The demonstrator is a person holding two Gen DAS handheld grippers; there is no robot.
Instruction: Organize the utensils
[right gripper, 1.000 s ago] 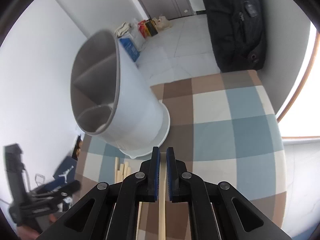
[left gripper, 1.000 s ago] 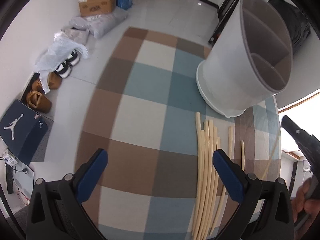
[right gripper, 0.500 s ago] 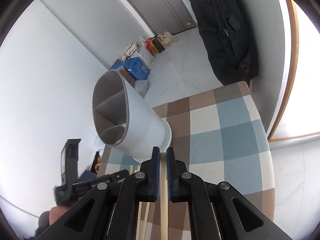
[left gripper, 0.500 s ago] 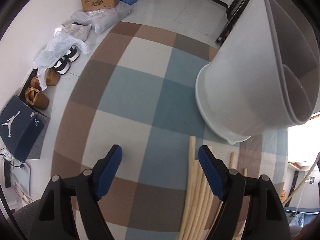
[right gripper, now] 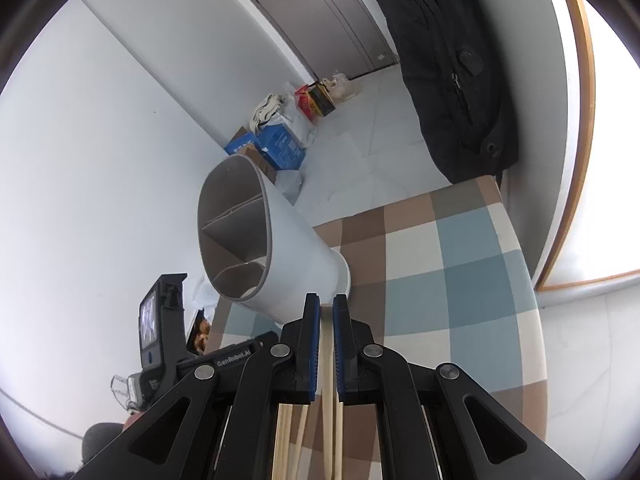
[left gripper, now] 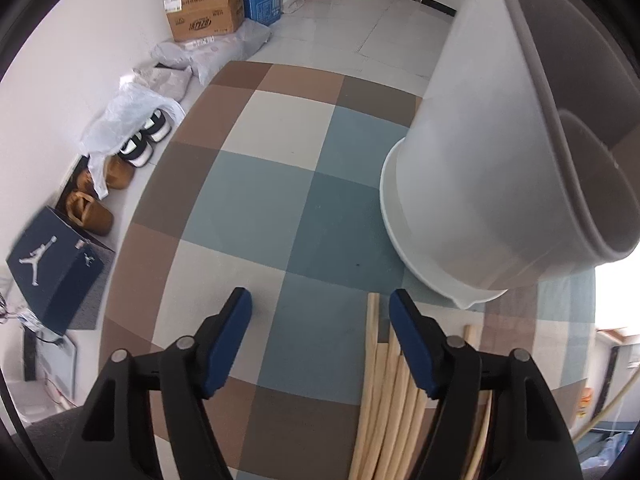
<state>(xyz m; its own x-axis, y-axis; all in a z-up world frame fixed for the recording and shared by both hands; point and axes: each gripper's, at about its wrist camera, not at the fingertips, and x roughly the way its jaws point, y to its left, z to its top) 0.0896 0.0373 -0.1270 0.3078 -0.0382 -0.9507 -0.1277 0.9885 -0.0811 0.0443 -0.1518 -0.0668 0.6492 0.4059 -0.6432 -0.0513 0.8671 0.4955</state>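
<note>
Right claw (right gripper: 326, 312) pinches one chopstick (right gripper: 328, 360), left claw (left gripper: 320, 312) closing on nothing, divided holder (right gripper: 256, 236) looks empty.

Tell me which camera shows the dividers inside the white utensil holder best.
The right wrist view: it looks into the holder's open mouth, so the dividers and separate compartments are plain. The left wrist view sits close beside the holder and shows mostly its outer wall, with only a cropped sliver of the inside.
</note>
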